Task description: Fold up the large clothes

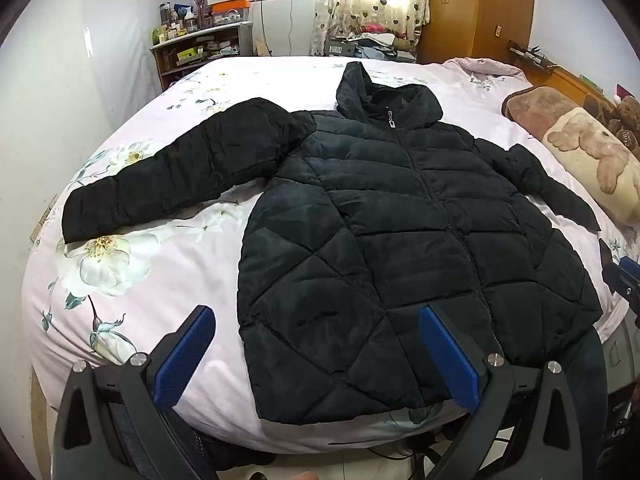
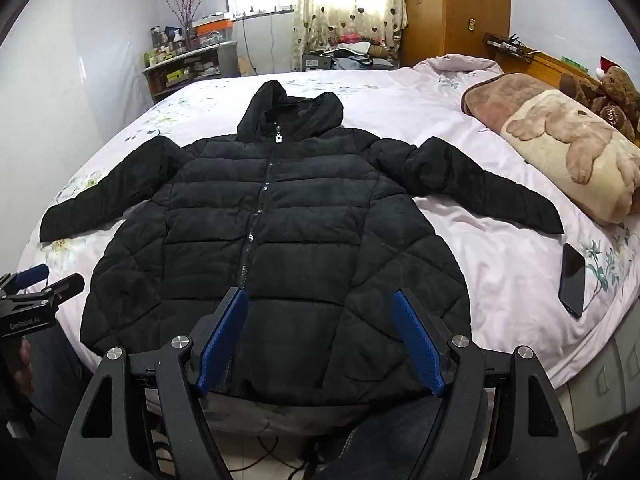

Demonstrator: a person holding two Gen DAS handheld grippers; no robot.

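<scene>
A black quilted hooded jacket [image 1: 380, 240] lies flat, front up and zipped, on a bed with a pink floral sheet [image 1: 160, 280]. Both sleeves are spread out to the sides and the hood points to the far side. It also shows in the right wrist view [image 2: 280, 240]. My left gripper [image 1: 316, 316] is open and empty, above the near bed edge at the jacket's lower left hem. My right gripper [image 2: 320, 300] is open and empty, above the jacket's lower hem right of the zipper. Each gripper shows at the edge of the other's view.
A dark phone [image 2: 573, 285] lies on the sheet at the right. A folded bear-print blanket [image 2: 560, 152] and teddy bears [image 2: 616, 96] lie at the right of the bed. A cluttered shelf [image 1: 200, 52] and wooden wardrobe [image 1: 480, 8] stand behind. Cables lie on the floor below.
</scene>
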